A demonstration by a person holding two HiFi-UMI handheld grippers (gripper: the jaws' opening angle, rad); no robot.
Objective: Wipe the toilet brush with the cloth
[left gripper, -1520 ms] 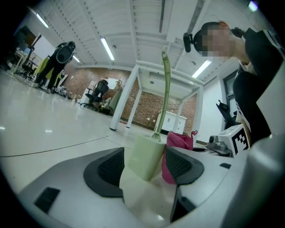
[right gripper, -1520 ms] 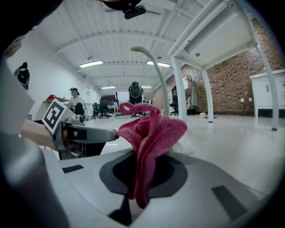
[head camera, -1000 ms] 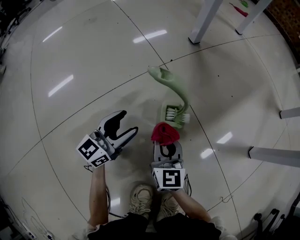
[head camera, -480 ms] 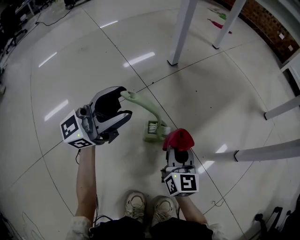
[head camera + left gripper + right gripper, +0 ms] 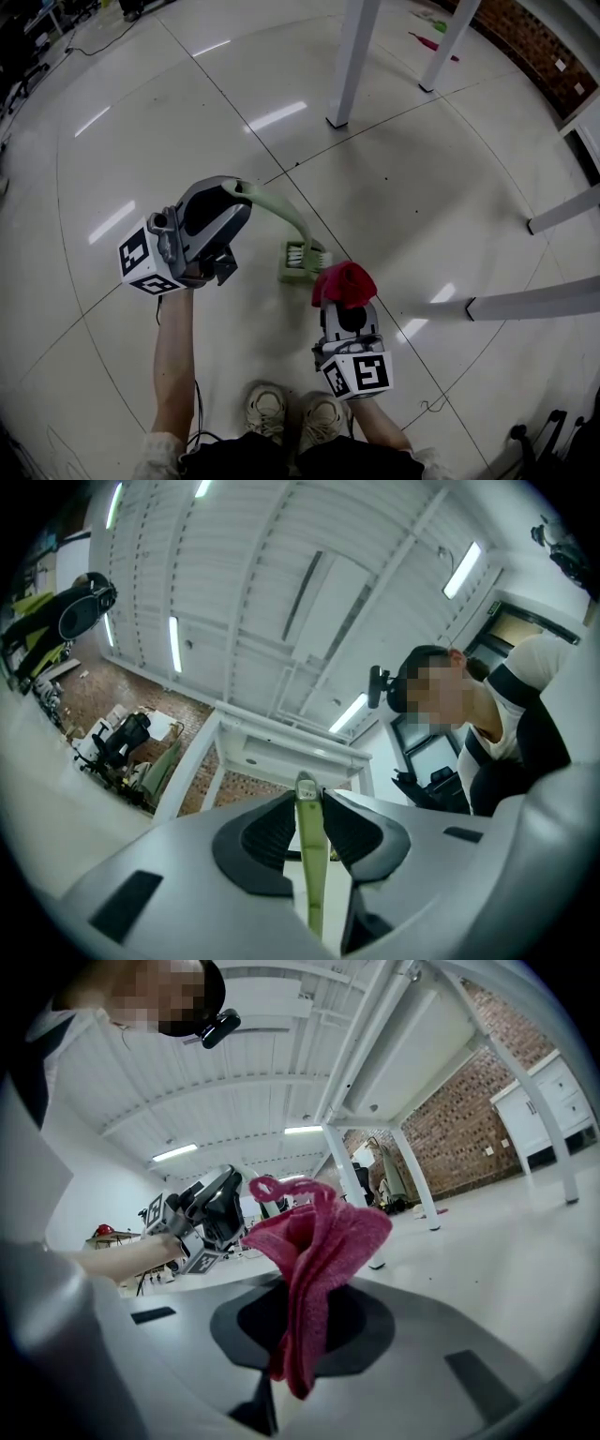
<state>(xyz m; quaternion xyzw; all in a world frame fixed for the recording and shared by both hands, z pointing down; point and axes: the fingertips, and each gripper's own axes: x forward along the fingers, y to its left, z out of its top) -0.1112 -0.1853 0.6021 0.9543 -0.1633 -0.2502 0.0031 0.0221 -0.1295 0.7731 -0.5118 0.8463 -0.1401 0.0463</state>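
Jaws of your left hand-held gripper (image 5: 236,190) are closing on toilet brush (image 5: 298,223), thin green handle sitting upright between them, both inner faces touching it. Brush is slanting down from that grip, bristle head hanging over floor (image 5: 450,169), between your two hands. Your right hand-held gripper (image 5: 343,302) is pinching red cloth (image 5: 344,281), jaws clamping tight on folded middle, loose end bunching above tips. Cloth is sitting just beside bristle head; contact unclear.

Left gripper (image 5: 238,193): tilted upward, jaws closing on the handle of the pale green plastic toilet brush (image 5: 292,217) between them.
Right gripper (image 5: 346,302): level, clamped on the crumpled red cloth (image 5: 344,281).
Left forearm (image 5: 173,356): bare, outstretched.
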